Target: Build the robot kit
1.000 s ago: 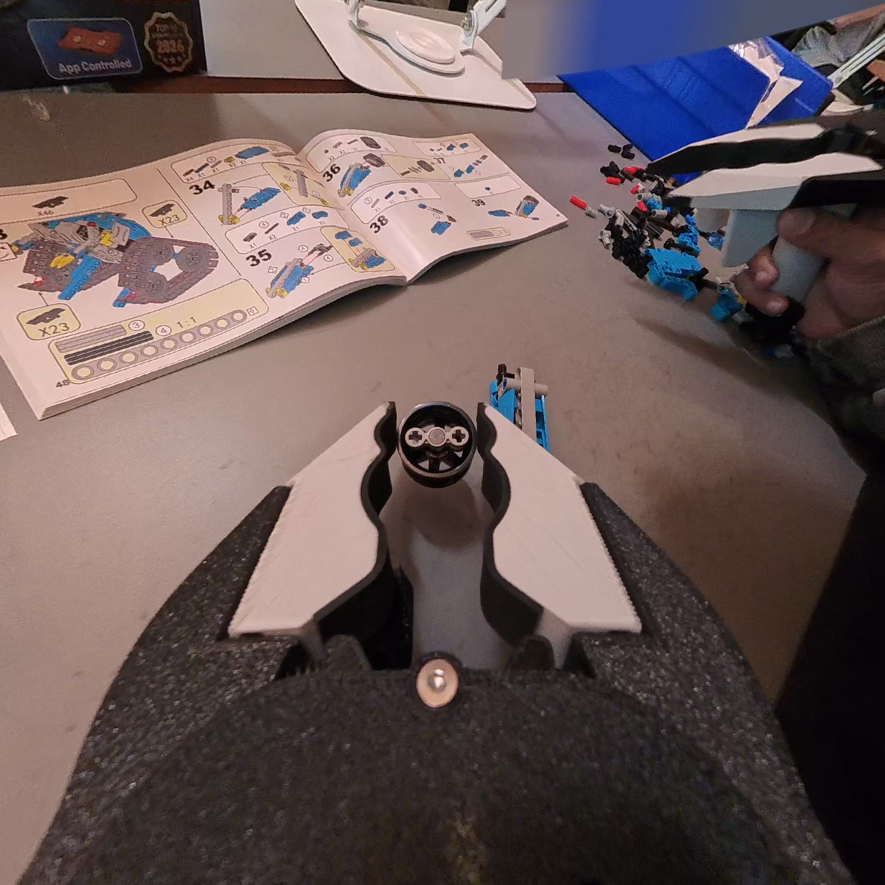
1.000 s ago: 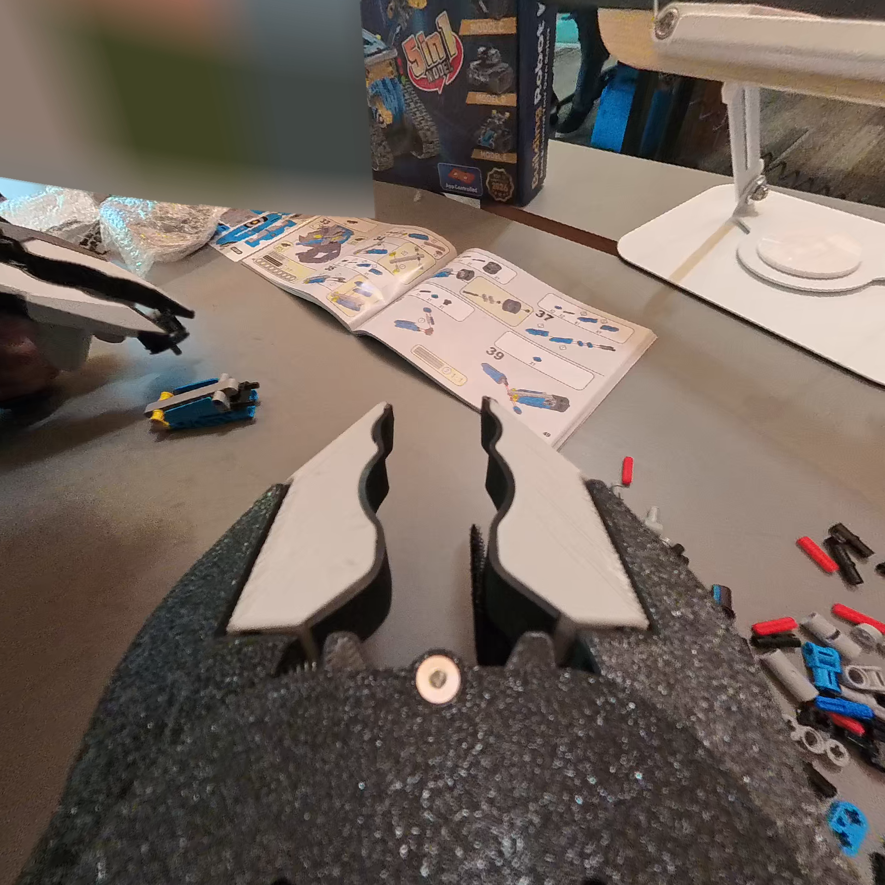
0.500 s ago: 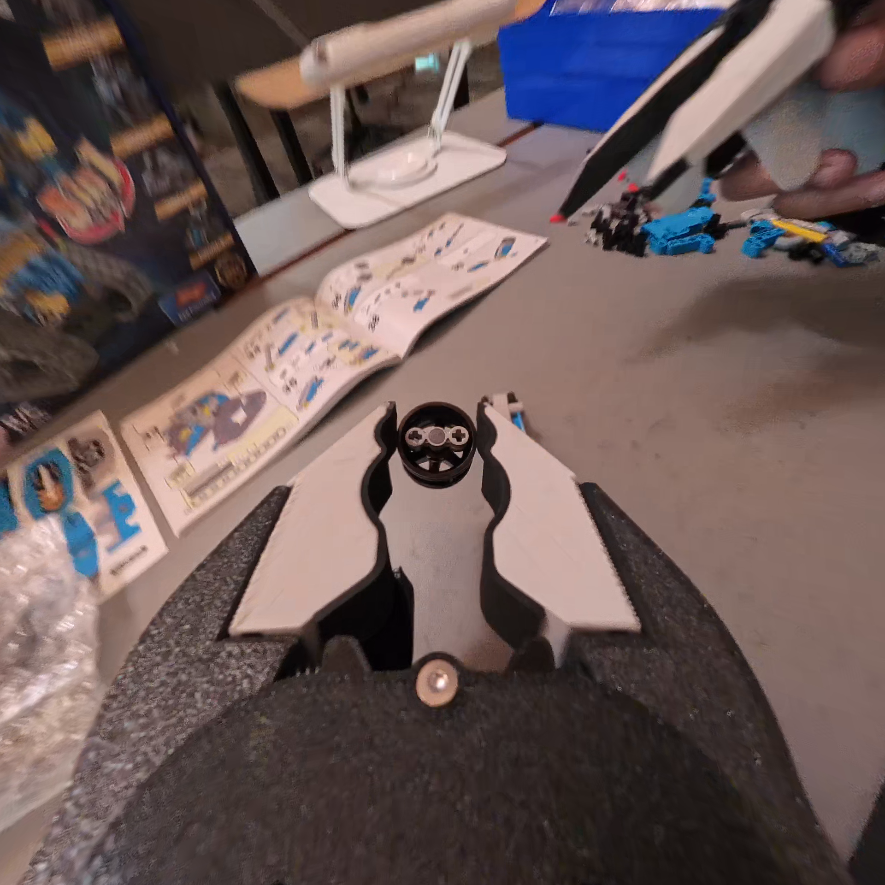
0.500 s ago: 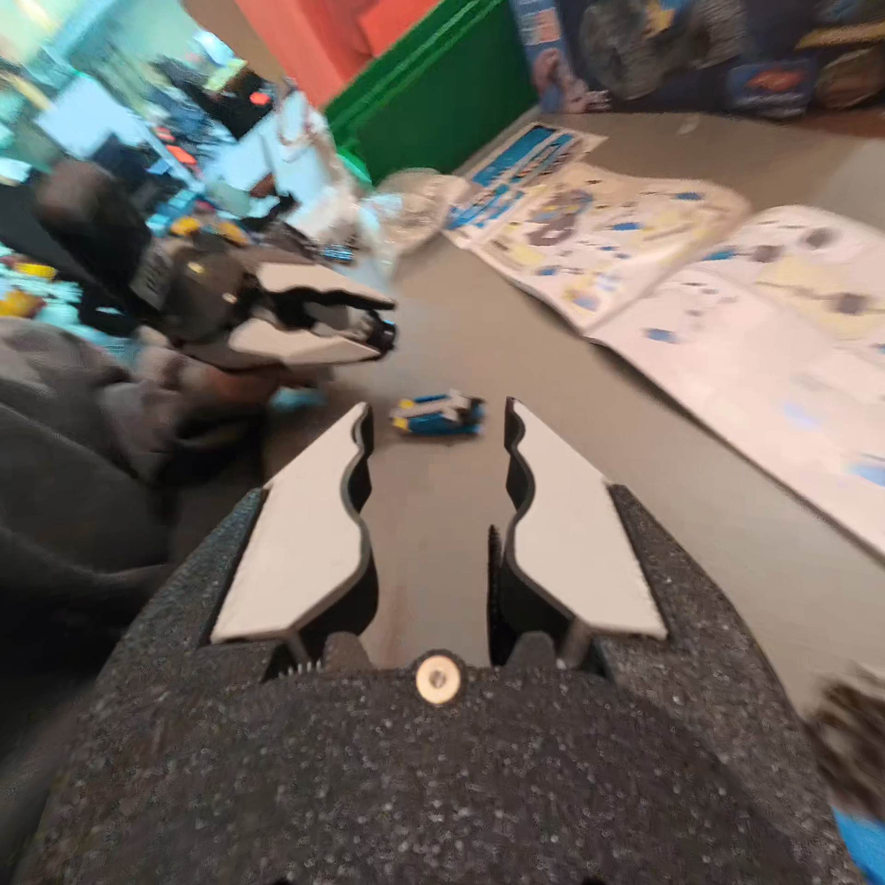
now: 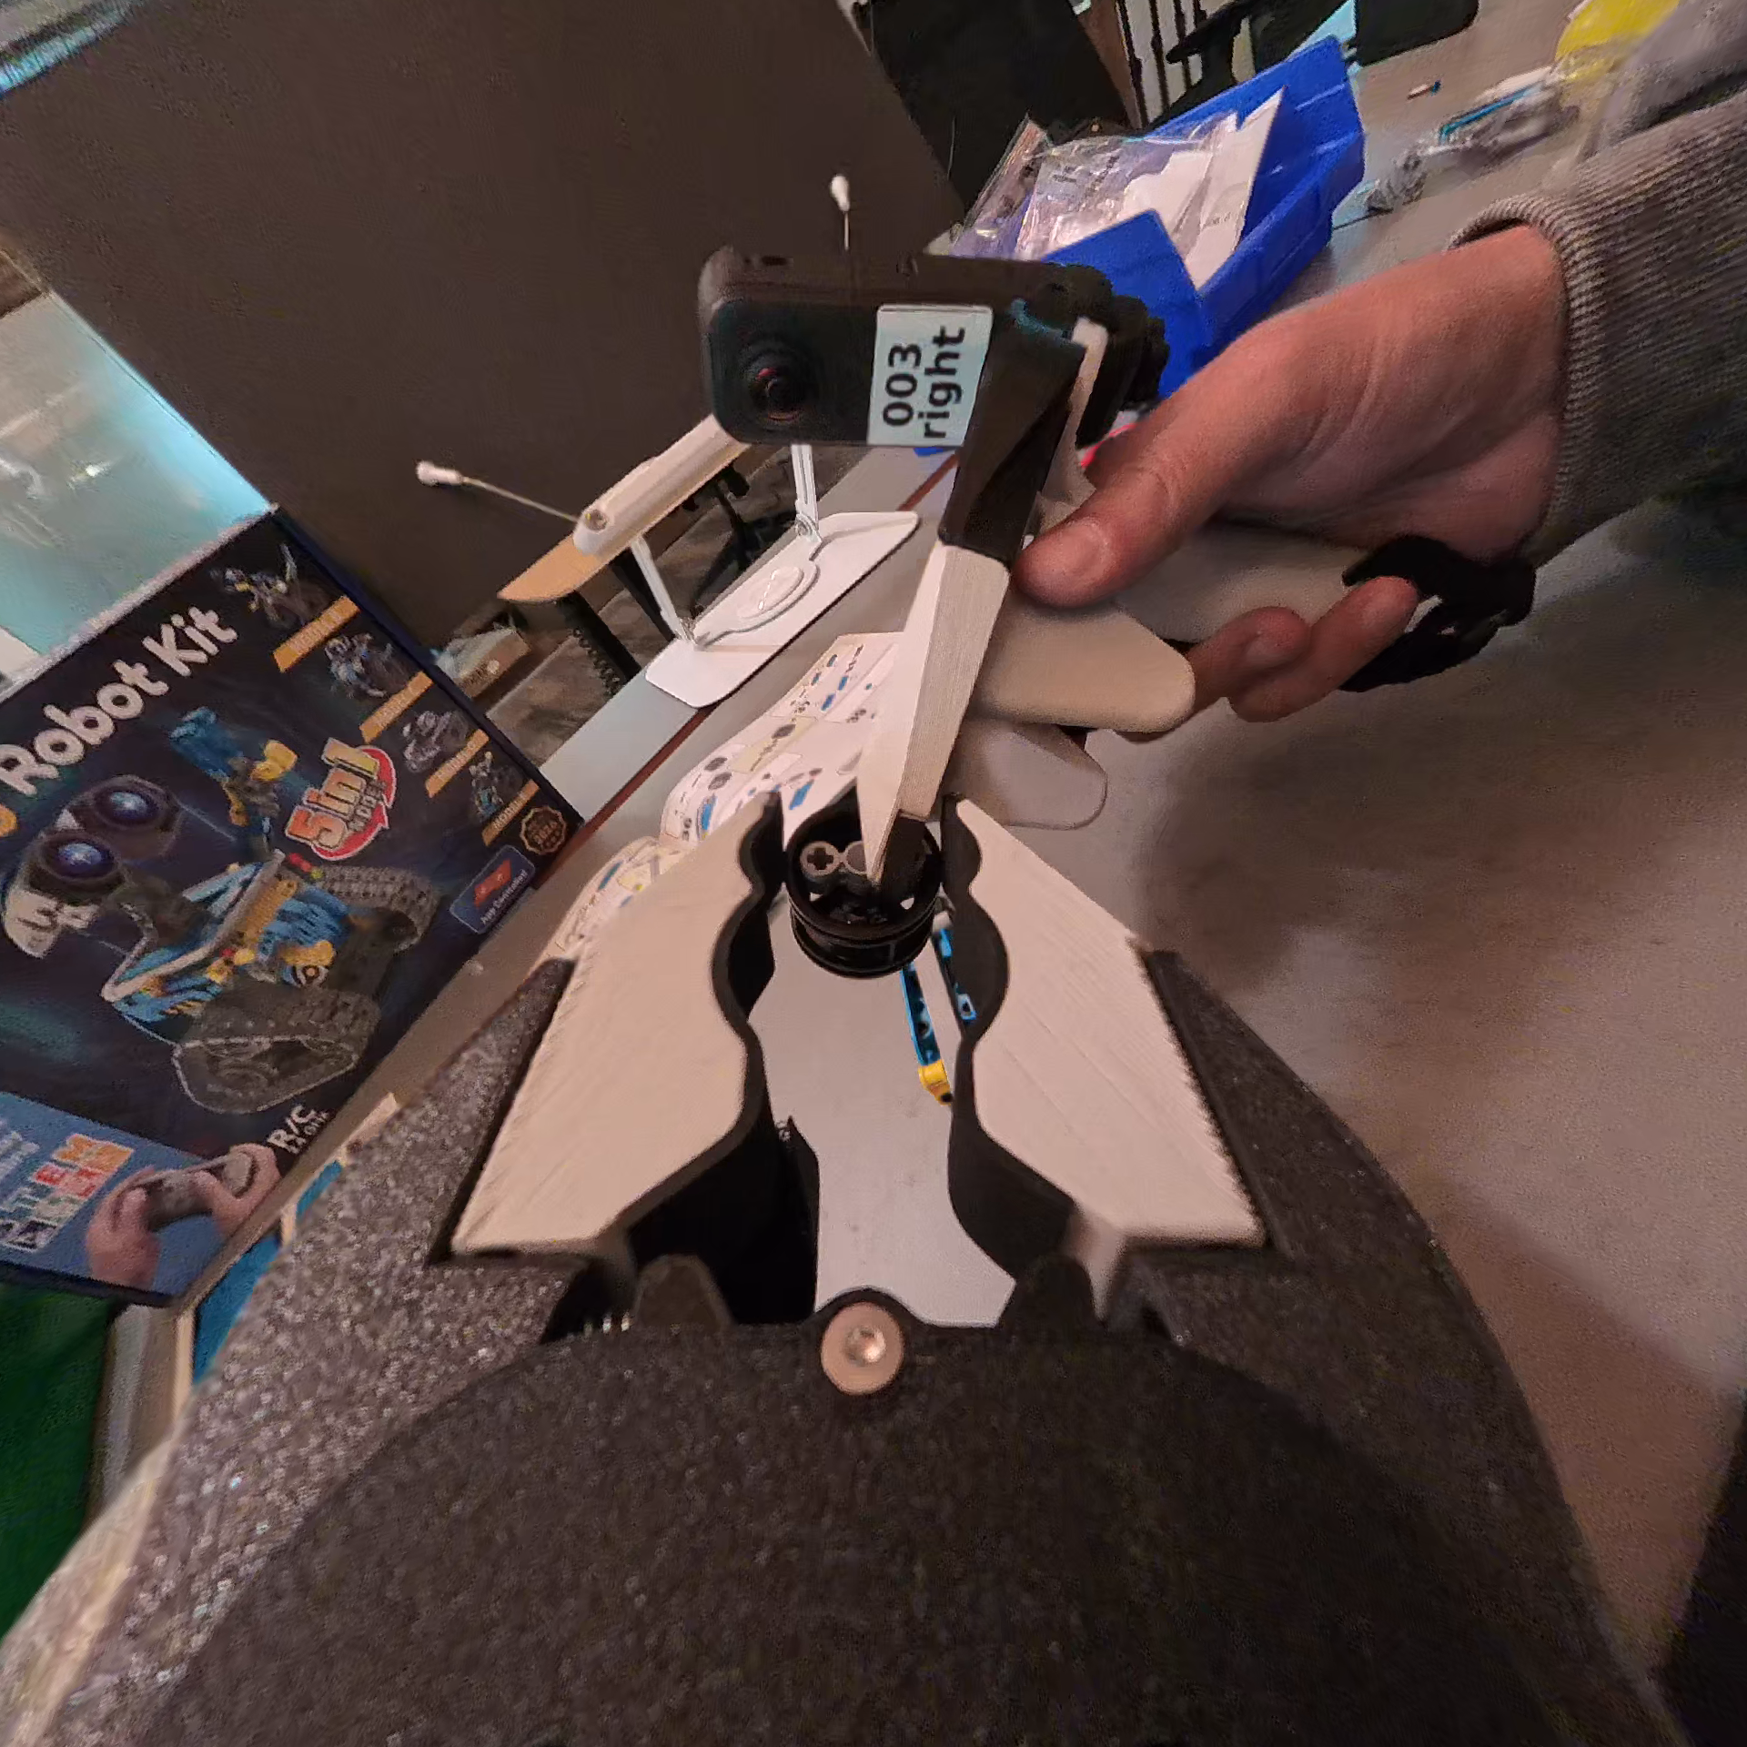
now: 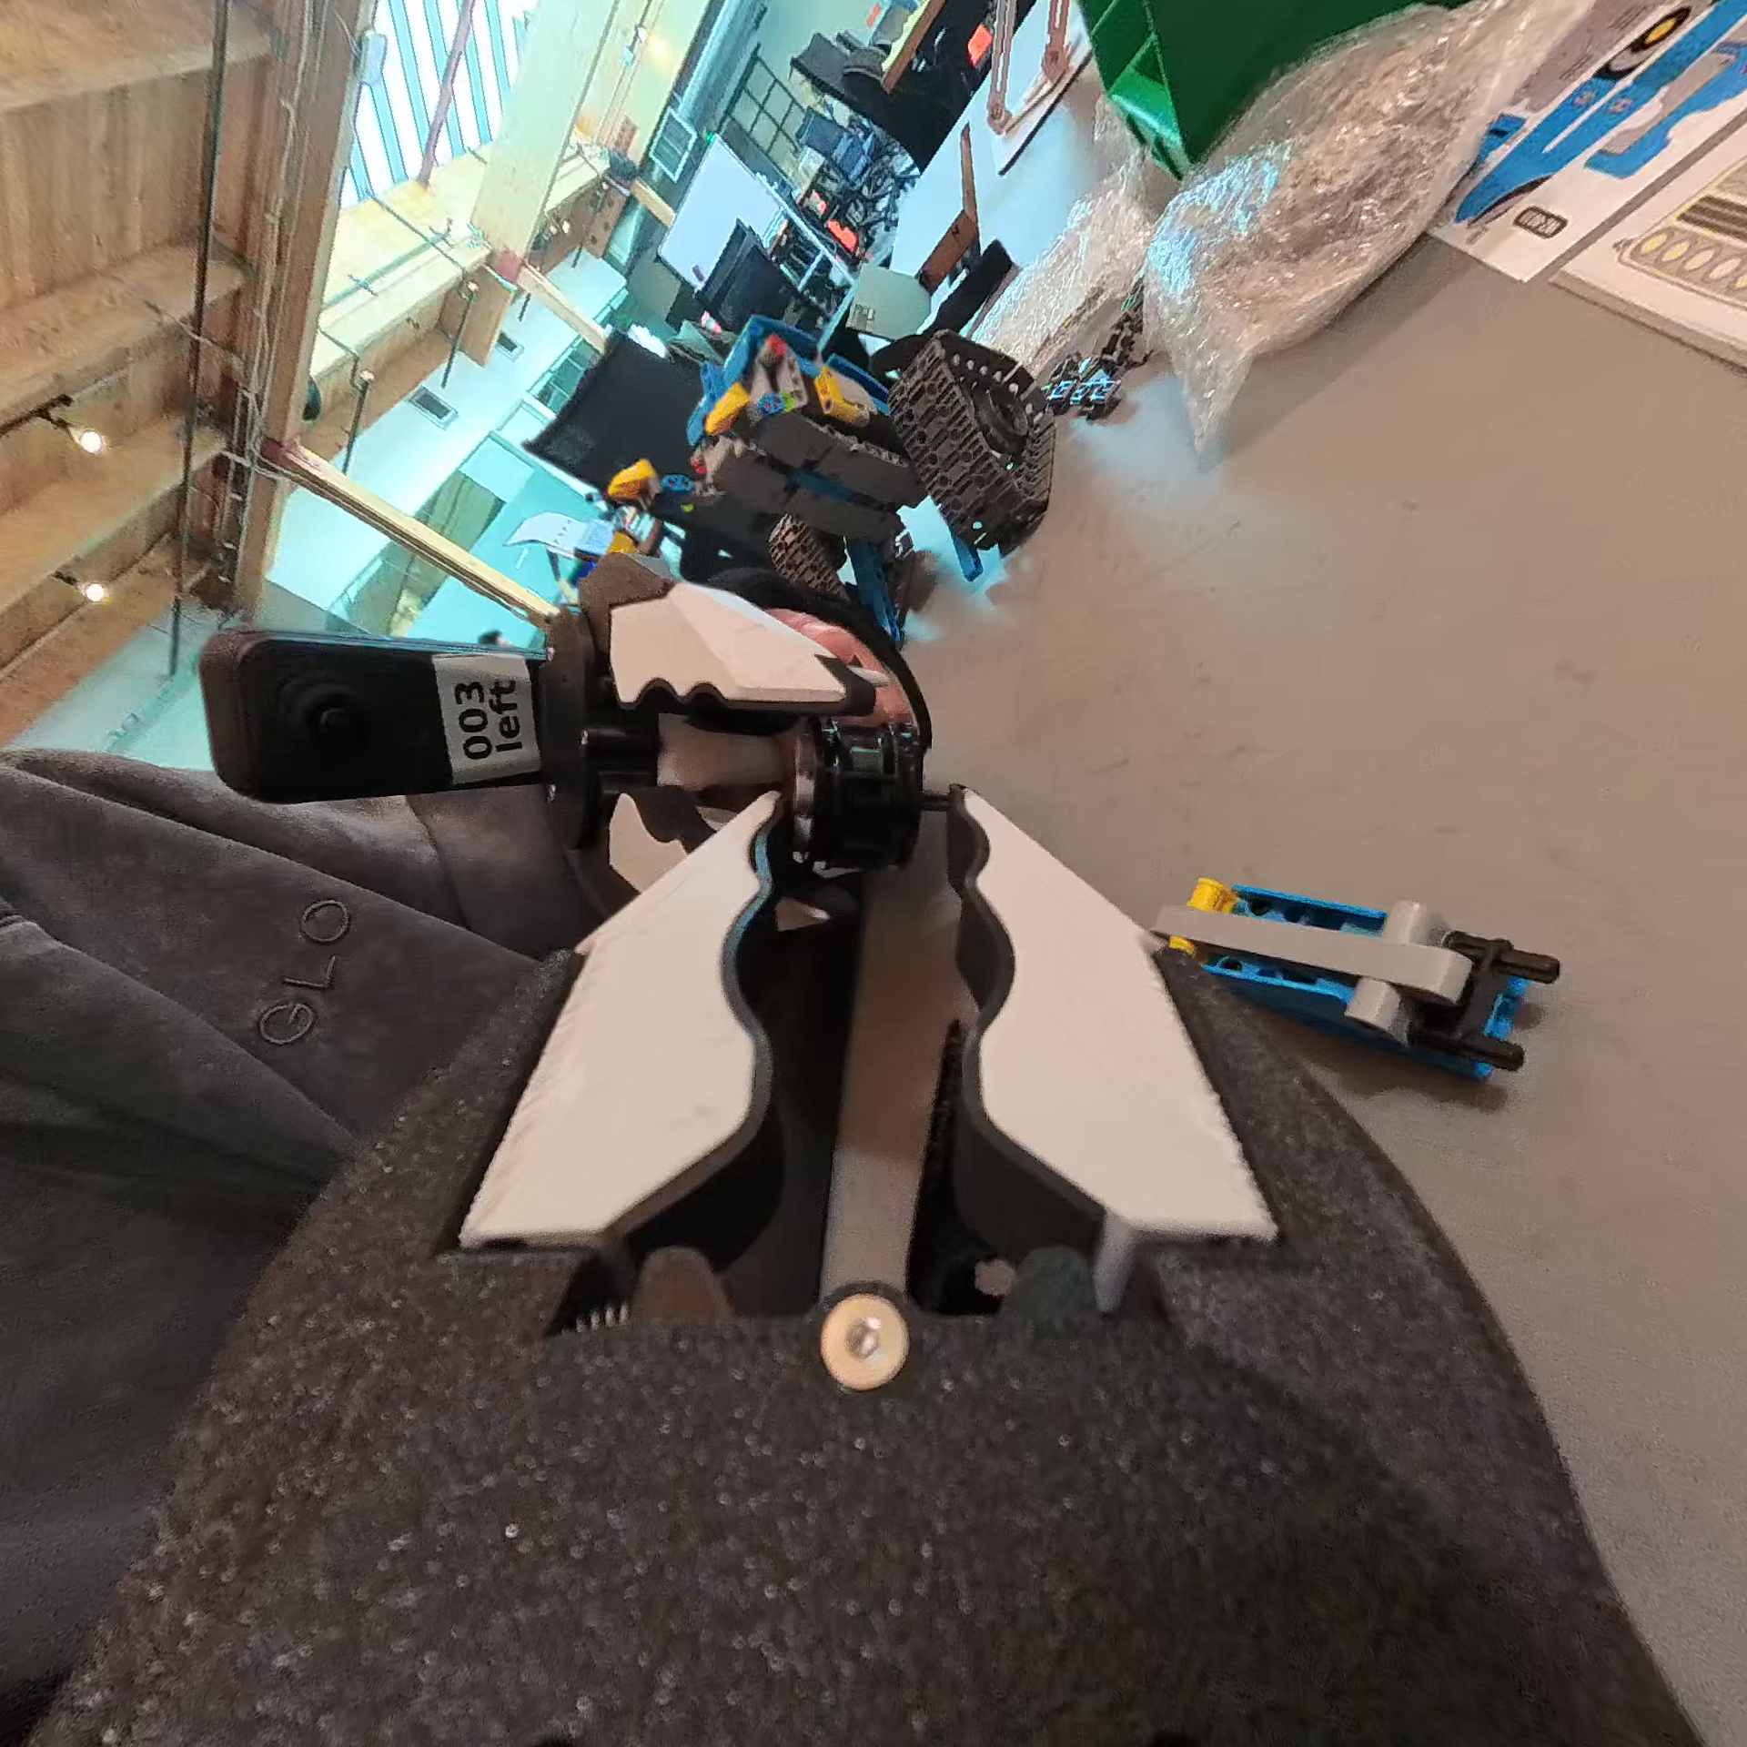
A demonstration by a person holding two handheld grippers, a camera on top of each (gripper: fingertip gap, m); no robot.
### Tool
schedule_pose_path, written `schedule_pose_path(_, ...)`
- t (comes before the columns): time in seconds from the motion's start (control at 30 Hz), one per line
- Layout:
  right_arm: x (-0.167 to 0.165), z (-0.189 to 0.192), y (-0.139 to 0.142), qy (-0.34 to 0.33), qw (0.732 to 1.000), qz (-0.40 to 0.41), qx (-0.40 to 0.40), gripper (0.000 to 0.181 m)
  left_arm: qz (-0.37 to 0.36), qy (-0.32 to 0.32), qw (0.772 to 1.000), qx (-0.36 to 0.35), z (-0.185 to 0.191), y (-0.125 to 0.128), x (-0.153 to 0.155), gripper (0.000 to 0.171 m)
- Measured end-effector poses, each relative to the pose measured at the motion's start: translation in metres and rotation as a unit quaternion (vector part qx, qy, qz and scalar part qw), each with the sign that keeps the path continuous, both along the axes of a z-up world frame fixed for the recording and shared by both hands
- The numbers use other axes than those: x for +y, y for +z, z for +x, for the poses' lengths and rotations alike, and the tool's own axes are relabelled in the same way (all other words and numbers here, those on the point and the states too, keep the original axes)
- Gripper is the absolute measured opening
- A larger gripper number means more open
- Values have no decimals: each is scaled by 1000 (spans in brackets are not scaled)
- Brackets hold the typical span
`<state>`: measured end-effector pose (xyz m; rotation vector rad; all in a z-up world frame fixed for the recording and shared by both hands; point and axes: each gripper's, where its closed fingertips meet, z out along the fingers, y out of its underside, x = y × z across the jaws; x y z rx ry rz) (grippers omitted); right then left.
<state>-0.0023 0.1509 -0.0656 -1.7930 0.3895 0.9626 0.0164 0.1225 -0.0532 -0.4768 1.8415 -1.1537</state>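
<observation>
My left gripper [image 5: 860, 824] is shut on a black wheel hub [image 5: 856, 922] with a grey cross-hole piece in its face, held above the grey table [image 5: 1418, 945]. My right gripper [image 6: 865, 804] is open, and its fingertips straddle the same wheel [image 6: 865, 789] end to end. In the left wrist view one of its fingers [image 5: 936, 681] rests against the wheel's face, held by a hand [image 5: 1323, 425]. The left gripper's fingers [image 6: 718, 652] clamp the wheel from the sides. A small blue and grey brick assembly [image 6: 1342, 974] lies on the table just right of my right gripper.
A kit box [image 5: 236, 851] stands at the left, with an open instruction booklet [image 5: 747, 766] and a white lamp base [image 5: 785, 596] behind the wheel. A blue bin [image 5: 1248, 189] sits far right. A part-built tracked model [image 6: 851, 454] and bubble-wrap bags [image 6: 1276, 236] lie beyond. The tips of both grippers are at nearly the same place. The part-built tracked model [image 6: 851, 454] is about equally far from each gripper, around 30 cm.
Both grippers have risen and rolled to meet. My right gripper swung in from the parts pile, its fingers narrowing around the wheel. The left gripper still holds the wheel.
</observation>
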Motion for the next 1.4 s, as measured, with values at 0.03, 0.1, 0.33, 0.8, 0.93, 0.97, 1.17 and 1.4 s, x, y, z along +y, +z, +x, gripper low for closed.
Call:
schedule_pose_path(0.03,-2,0,-1,1,1000,-5,-5,32,10,2,1000,-5,0,-2,-1,33)
schedule_pose_path(0.1,-4,4,-4,-15,999,-13,-31,32,31,12,999,-13,2,-6,-1,33)
schedule_pose_path(0.33,-17,21,12,-61,992,6,-107,34,15,29,999,13,11,-10,7,33)
schedule_pose_path(0.8,-15,2,9,10,998,35,57,32,2,2,1000,-9,2,0,0,33)
schedule_pose_path(0.93,-18,10,18,2,992,65,110,30,0,-5,1000,-10,0,0,-2,33)
schedule_pose_path(0.97,-18,11,19,3,990,67,121,32,4,-6,1000,-14,-1,0,-3,33)
schedule_pose_path(1.17,-19,6,19,10,993,56,106,31,13,-6,1000,-24,-2,-1,-6,33)
schedule_pose_path(1.4,-41,50,-1,-75,996,-13,45,31,-106,-23,976,187,6,-36,-6,51)
